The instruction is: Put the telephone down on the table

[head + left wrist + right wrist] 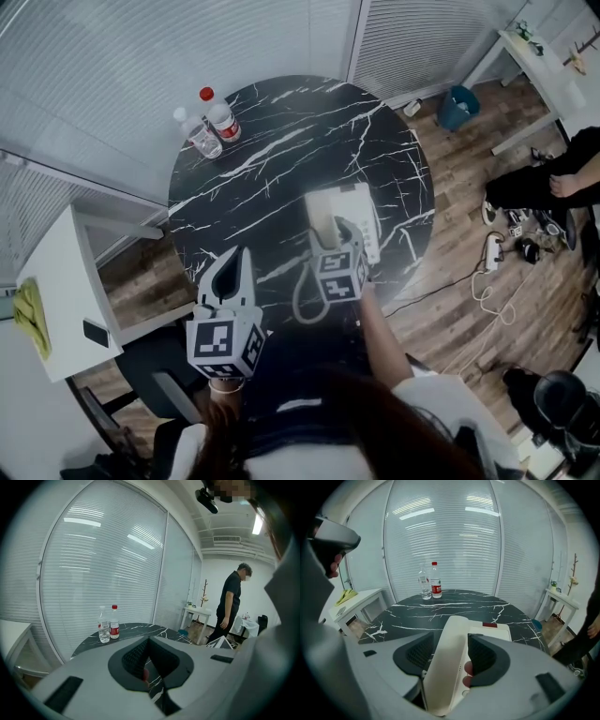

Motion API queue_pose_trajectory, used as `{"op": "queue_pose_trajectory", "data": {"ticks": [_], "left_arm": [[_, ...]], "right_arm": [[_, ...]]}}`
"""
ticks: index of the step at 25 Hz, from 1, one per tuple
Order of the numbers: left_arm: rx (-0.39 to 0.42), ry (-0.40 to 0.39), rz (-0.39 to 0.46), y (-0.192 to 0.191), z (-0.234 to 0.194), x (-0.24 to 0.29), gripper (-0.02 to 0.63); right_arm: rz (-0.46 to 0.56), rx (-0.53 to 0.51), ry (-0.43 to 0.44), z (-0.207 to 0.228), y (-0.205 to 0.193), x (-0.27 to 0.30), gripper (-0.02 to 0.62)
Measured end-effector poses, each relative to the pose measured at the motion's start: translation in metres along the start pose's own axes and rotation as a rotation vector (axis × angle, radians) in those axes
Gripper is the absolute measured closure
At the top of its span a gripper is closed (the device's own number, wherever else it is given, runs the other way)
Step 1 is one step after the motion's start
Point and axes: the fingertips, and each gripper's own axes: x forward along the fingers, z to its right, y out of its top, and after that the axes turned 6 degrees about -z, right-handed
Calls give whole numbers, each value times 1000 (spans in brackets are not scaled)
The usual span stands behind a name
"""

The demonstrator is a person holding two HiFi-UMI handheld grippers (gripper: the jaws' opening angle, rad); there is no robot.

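Observation:
A cream telephone (pixel 356 208) sits on the round black marble table (pixel 281 169), right of centre, its cord (pixel 302 300) looping toward the near edge. My right gripper (pixel 336 231) hangs over its left side. In the right gripper view the handset (pixel 450 658) lies lengthwise between that gripper's (pixel 447 651) jaws over the telephone base (pixel 494 631). The jaws stand wide, with a gap between the left pad and the handset. My left gripper (pixel 228 262) hovers at the table's near left edge, its (pixel 149 641) jaws together on nothing.
Two water bottles (pixel 212 122) stand at the table's far left edge. A white side table (pixel 56 291) with a yellow cloth (pixel 33 314) is at the left. At right are a seated person (pixel 553 183), floor cables (pixel 487 272) and a blue bin (pixel 457 106).

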Motion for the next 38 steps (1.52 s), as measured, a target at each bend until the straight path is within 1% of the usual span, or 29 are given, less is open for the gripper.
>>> {"op": "queue_pose_trajectory", "data": {"ticks": [3,8,13,19,23,28,38], "left_arm": [[-1,15,-9,0,0,1,604],[-3,42,-17,1,-3,0,604],[-4,50,-19,3,-5,-1,604],[12,30,-15,6,-14,2,604],[25,-6,-21,9,-19,6,604],[38,-28,-25,13,-29,9,604],[27,-44,-36,14,-45,11,604]], "right_arm": [[-1,-7,7,1,0,6,350],[-45,11,10,1,-6,12,350],[-72,20,12,0,-10,19,350],[-92,40,-15,1,-11,25,342],[-129,77,-45,1,-19,30,343],[-152,130,-72,2,-26,35,345],[-152,142,-110,2,-27,34,354]]}}
